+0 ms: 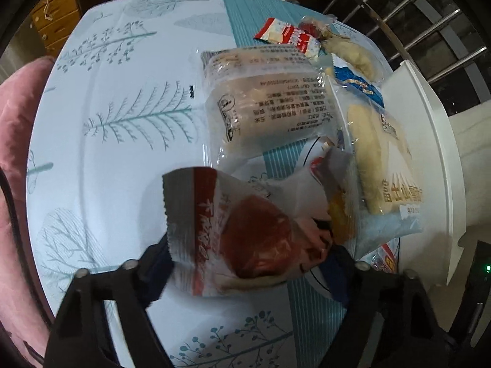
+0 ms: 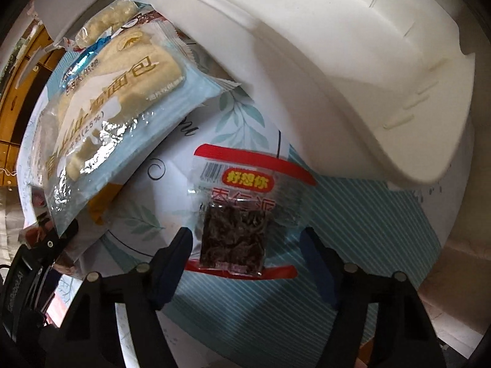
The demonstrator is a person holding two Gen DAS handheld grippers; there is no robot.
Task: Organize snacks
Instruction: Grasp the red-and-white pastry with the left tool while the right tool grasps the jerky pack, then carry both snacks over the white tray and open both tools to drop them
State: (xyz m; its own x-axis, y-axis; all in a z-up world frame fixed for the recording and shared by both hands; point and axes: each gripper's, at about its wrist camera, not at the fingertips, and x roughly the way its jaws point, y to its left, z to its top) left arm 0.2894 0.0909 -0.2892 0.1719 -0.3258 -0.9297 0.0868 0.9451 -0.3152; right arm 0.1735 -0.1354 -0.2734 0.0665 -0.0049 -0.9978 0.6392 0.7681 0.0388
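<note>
A white and red snack packet [image 1: 233,230] showing a round red cake sits between my left gripper's [image 1: 245,253] blue-padded fingers. Its wrapper is creased against them, so the gripper is shut on it. In the right wrist view, a clear packet of dark dried fruit [image 2: 239,214] with red bands lies flat on the tablecloth. My right gripper [image 2: 247,240] points straight down over it, open, with a finger close to each side edge. The left gripper [image 2: 46,239] shows at the left edge of that view.
A light-blue bread packet [image 2: 122,92] [image 1: 383,159] leans beside a white plastic basket [image 2: 337,76] [image 1: 429,153]. A clear packet with a beige cake [image 1: 264,98] and a small red and white packet [image 1: 288,33] lie farther off. A pink cushion [image 1: 15,153] borders the table's left.
</note>
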